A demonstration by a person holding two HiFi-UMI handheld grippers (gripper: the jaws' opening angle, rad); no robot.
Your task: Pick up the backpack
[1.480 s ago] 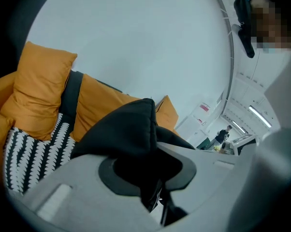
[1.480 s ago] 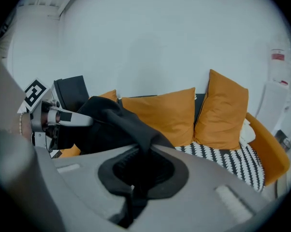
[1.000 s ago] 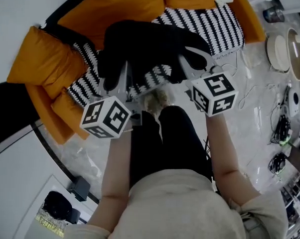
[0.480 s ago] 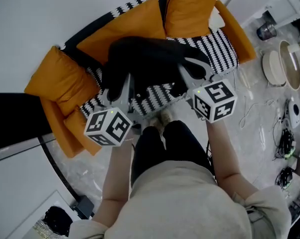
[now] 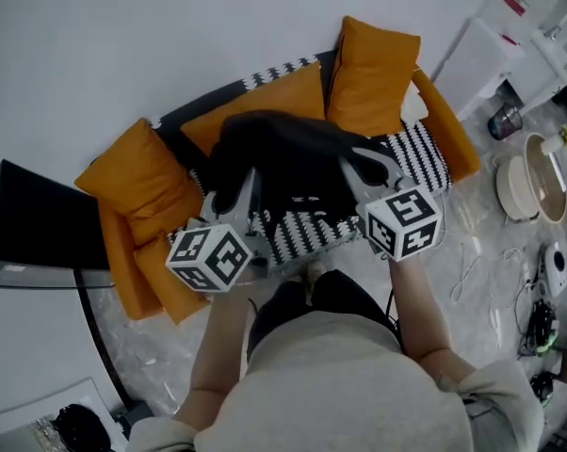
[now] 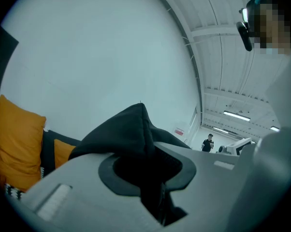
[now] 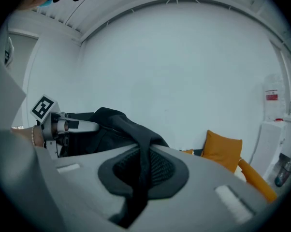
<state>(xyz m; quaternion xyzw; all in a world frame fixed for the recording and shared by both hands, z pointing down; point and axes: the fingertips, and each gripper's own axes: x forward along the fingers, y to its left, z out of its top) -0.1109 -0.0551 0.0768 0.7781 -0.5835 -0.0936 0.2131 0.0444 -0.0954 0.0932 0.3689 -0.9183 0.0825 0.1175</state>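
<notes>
**Backpack held off the sofa between both grippers**

The black fabric backpack (image 5: pixel 285 163) hangs in the middle of the head view, above the black-and-white patterned seat (image 5: pixel 425 149) of an orange upholstered sofa (image 5: pixel 137 191). Its long axis runs side to side across the frame, from the left gripper (image 6: pixel 152 166) to the right gripper (image 7: pixel 141 170), roughly level and parallel to the sofa's front edge. The bag is bunched into a dark lump, so which end is its top cannot be told.

In the left gripper view the fingers pinch a thick fold of the black cloth, which rises in a peak above them. In the right gripper view the fingers are pressed almost together on a narrow black band of the bag that runs down through the gap. Both hold it from the near side, with the marker cubes toward the bottom of the frame.

Compared with a second ago, the backpack and both grippers sit higher off the seat. The sofa looks smaller and lies wholly in frame, with more white wall above it. A wider strip of patterned seat shows below the bag, and an upright orange cushion (image 5: pixel 373 73) at the upper right is now fully in view. The grip at both ends looks unchanged.
</notes>
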